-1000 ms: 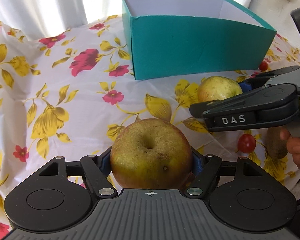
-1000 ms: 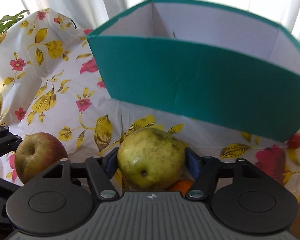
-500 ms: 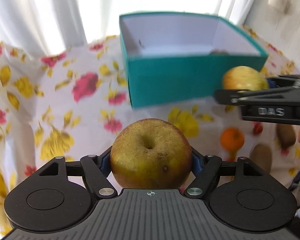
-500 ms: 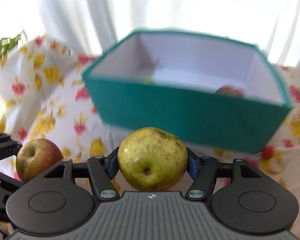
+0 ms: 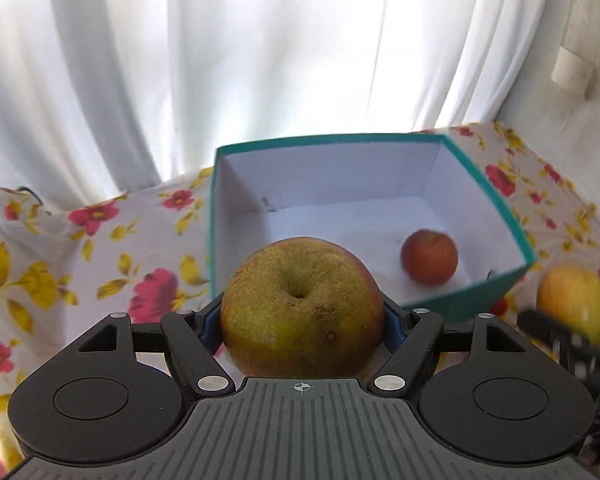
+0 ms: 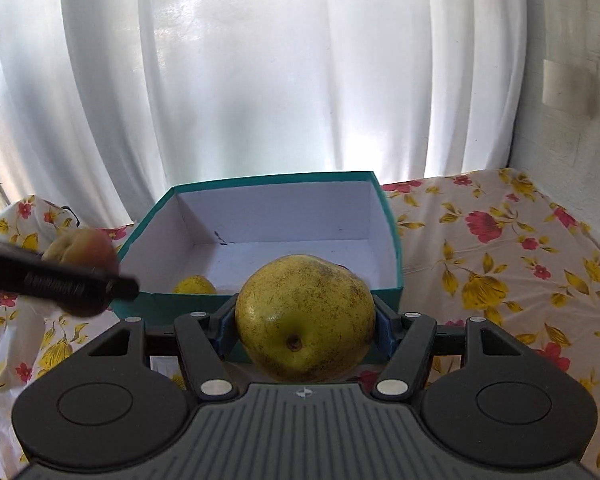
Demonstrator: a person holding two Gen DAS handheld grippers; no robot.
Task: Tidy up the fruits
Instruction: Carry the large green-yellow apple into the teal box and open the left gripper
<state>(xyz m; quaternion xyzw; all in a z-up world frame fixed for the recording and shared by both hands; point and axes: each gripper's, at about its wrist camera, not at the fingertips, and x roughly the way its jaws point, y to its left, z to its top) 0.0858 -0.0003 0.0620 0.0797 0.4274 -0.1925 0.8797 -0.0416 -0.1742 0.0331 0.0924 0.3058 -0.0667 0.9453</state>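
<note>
My left gripper (image 5: pixel 302 316) is shut on a brownish-green apple (image 5: pixel 302 308), held in the air at the near left of the teal box (image 5: pixel 496 292). My right gripper (image 6: pixel 304 320) is shut on a yellow-green apple (image 6: pixel 305 316), held above the box's near wall (image 6: pixel 392 292). The box has white inner walls; a small red fruit (image 5: pixel 429 257) lies inside in the left wrist view, and a yellow fruit (image 6: pixel 195 284) lies inside in the right wrist view. The right gripper's apple shows at the left view's right edge (image 5: pixel 570 304), the left gripper's apple at the right view's left edge (image 6: pixel 82 248).
The table has a white cloth with red and yellow flowers (image 6: pixel 500 248). White curtains (image 6: pixel 260 80) hang right behind the box. A white wall (image 5: pixel 580 40) stands at the right. A small red fruit (image 5: pixel 500 307) lies by the box's right corner.
Both grippers rose with their apples and moved toward the box; its inside now shows from above. The table fruits dropped out of view.
</note>
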